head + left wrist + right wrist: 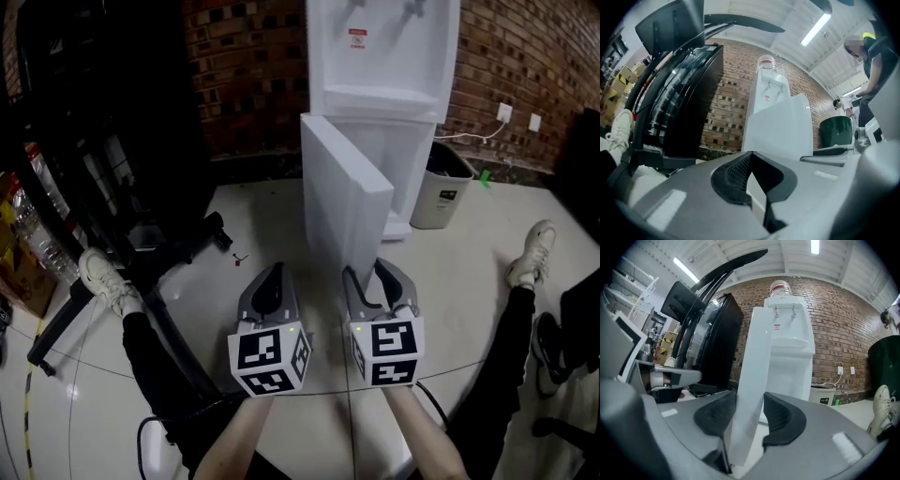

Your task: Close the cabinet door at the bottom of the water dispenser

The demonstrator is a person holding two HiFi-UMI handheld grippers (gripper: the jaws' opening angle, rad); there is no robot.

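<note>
The water dispenser [380, 56] stands at 12 o'clock in the head view. Its bottom cabinet door [342, 187] is swung wide open, its free edge pointing toward 6 o'clock. The right gripper [367, 274] pinches that free edge between its pads. The left gripper [274, 274], at its 9 o'clock, has its jaws pressed together and empty.

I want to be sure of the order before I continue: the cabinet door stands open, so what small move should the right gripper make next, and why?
Probably swing the right gripper to the right and away, toward the water dispenser. Its jaws already hold the free edge of the cabinet door, and that door stands wide open, edge-on to the person.
</note>
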